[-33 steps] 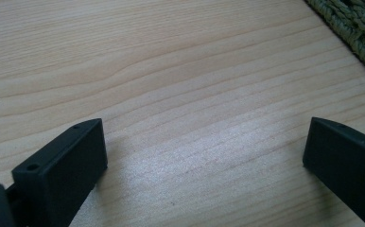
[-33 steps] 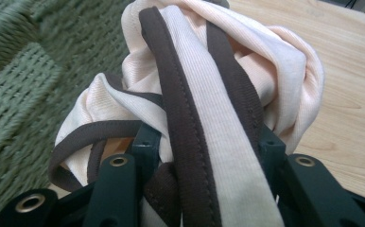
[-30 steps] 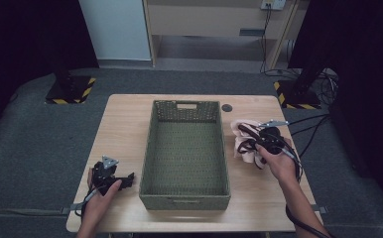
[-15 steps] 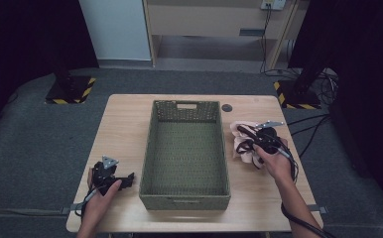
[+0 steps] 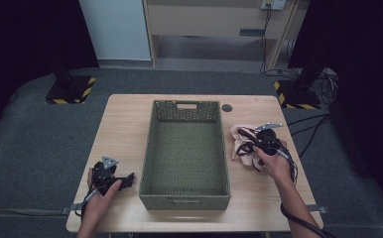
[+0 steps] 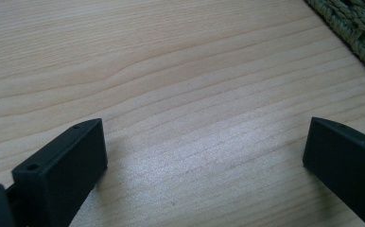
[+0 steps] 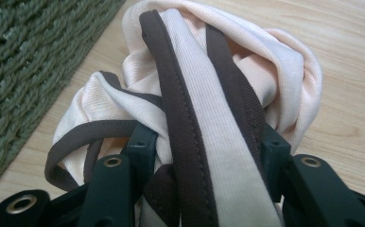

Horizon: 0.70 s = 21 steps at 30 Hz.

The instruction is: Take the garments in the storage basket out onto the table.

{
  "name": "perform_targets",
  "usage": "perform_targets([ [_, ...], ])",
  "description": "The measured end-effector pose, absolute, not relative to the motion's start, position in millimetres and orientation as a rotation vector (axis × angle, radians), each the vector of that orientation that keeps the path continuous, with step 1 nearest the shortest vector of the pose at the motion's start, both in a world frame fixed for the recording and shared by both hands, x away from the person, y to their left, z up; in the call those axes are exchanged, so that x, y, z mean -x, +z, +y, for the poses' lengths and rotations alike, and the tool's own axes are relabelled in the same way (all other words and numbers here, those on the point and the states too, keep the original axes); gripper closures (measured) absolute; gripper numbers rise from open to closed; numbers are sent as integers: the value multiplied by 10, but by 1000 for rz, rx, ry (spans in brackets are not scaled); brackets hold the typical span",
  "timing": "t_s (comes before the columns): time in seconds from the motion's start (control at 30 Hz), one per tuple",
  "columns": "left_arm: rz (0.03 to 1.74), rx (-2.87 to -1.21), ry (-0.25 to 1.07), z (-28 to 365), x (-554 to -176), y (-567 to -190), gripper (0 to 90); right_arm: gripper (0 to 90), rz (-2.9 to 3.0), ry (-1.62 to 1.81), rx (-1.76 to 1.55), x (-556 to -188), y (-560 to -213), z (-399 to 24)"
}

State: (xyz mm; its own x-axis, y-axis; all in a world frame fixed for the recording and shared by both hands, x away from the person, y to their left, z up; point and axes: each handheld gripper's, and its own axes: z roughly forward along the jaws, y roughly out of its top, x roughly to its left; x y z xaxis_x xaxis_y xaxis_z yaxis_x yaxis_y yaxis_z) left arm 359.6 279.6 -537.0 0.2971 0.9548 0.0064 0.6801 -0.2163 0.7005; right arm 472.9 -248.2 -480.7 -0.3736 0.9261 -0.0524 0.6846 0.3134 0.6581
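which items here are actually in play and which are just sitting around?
In play:
- pink garment with brown trim, clamped in the right gripper, whose jaws have just been opening slightly
- green woven basket beside it

Idle:
- left gripper, open over bare table
- small dark round disc behind the basket

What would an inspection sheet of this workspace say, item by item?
Surface: wooden table, bare wood around the things.
Job's things: pink cloth with brown trim, bunched right of the green basket; basket empty.
Clutter: a small dark disc behind the basket.
Grippers: right gripper clamps the cloth, its jaws just loosening slightly; left gripper open over bare wood.
Cables: one trails from each gripper; more lie on the floor at right.
Surroundings: grey floor, dark curtains, a wooden cabinet.
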Motion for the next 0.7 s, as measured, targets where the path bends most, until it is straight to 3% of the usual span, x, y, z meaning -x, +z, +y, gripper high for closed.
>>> perform_targets([
  [0.47,1452,-1978,601,2796,-3596,-5370,0,502,2182,762,-1439,-4755,-4876,-2465],
  [0.7,1452,-1978,601,2796,-3596,-5370,0,385,2195,767,-1437,-4743,-4889,-2474],
])
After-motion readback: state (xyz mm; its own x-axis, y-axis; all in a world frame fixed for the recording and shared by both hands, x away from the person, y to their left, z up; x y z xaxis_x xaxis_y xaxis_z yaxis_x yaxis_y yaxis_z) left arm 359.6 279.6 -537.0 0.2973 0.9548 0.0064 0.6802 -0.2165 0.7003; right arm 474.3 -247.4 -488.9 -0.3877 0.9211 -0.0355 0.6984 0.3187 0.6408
